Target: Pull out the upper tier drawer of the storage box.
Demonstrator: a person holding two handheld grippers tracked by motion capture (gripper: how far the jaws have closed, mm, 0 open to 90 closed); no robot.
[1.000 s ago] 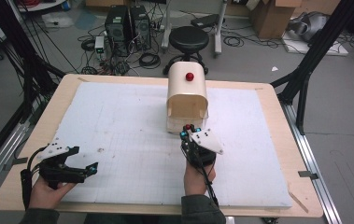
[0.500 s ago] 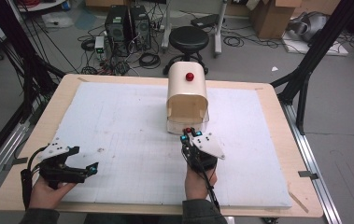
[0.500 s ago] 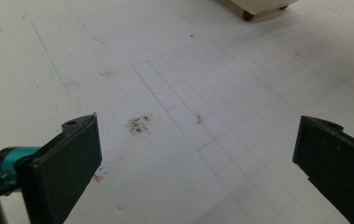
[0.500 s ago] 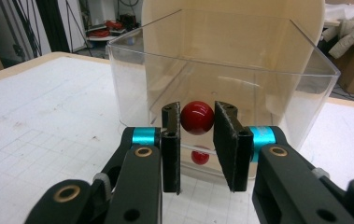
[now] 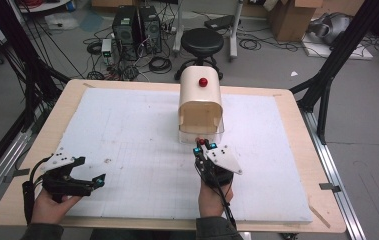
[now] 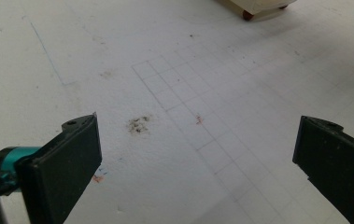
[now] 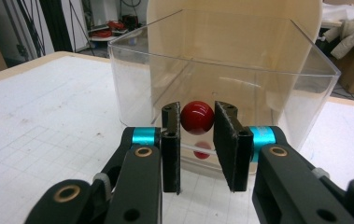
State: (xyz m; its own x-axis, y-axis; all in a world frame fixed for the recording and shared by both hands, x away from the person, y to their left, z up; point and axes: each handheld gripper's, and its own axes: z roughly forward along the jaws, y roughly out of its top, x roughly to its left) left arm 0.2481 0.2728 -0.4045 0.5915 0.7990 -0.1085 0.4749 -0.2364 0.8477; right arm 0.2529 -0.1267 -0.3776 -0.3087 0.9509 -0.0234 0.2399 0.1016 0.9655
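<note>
A cream round-topped box (image 5: 200, 92) with a red button (image 5: 203, 81) on top stands mid-table. A clear plastic drawer (image 5: 197, 136) juts from its near side. In the right gripper view the drawer (image 7: 142, 79) has a small red ball knob (image 7: 196, 117) on its front. My right gripper (image 7: 197, 109) is shut on that knob, one pad on each side. From above, the right gripper (image 5: 203, 145) points at the drawer front. My left gripper (image 5: 91, 171) rests near the table's front left corner. Its jaws stand wide open over bare white board (image 6: 198, 140), holding nothing.
A white gridded board (image 5: 127, 125) covers the wooden table (image 5: 62, 107). A dark smudge (image 6: 138, 124) marks the board ahead of the left gripper, with the box's corner (image 6: 258, 5) farther off. Beyond the table are a black stool (image 5: 203, 41), computers and cables.
The right gripper has eased slightly toward the near edge while still clamped on the knob. The left gripper has stayed where it was.
</note>
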